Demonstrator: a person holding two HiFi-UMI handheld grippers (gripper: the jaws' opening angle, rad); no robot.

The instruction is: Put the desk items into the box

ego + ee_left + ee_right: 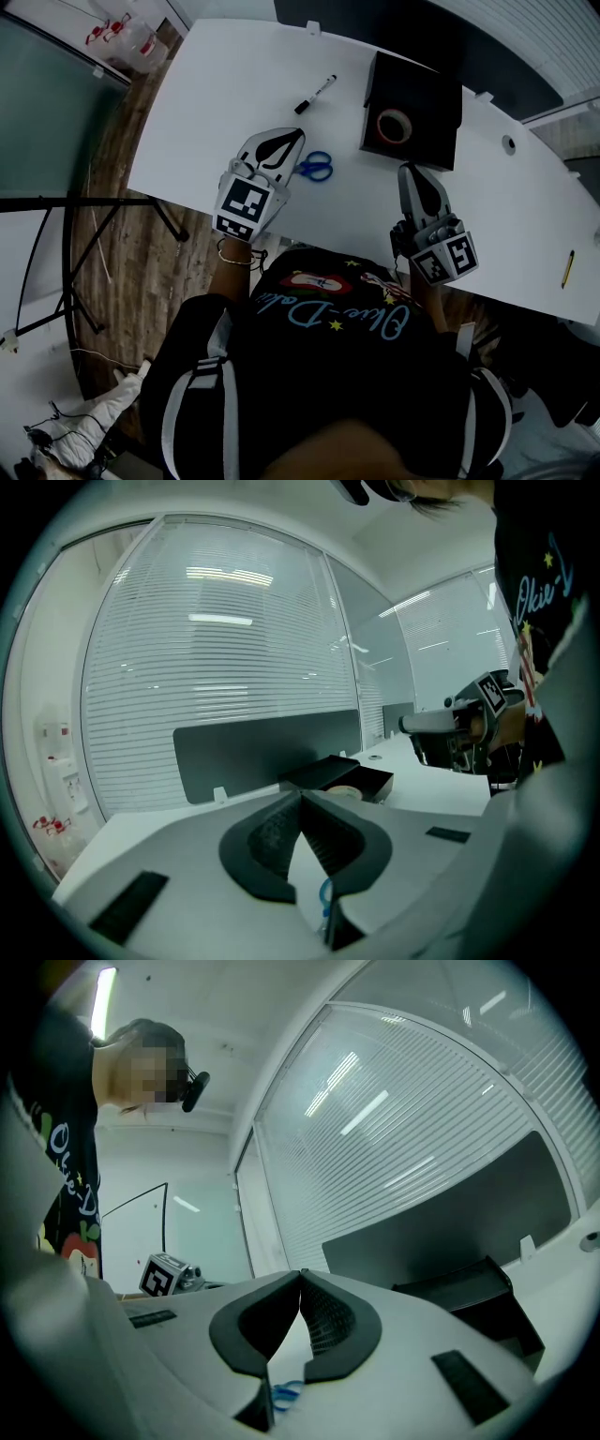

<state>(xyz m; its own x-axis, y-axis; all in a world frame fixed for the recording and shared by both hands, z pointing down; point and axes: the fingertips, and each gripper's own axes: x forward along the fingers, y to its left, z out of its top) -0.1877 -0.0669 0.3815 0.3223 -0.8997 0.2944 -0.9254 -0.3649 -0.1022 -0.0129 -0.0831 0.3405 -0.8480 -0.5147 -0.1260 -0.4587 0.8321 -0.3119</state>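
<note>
Scissors (317, 167) partly hidden, box (427, 86) interior dim

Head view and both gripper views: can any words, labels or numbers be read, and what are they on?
"Okie-": script across the person's black shirt. In the head view it appears upside down, and a second word starting with "D" follows that isn't fully clear.
Left marker cube and right marker cube: black-and-white square patterns only, no letters.
Marker pen: any print is too small to read.
Nothing else carries readable text.
</note>
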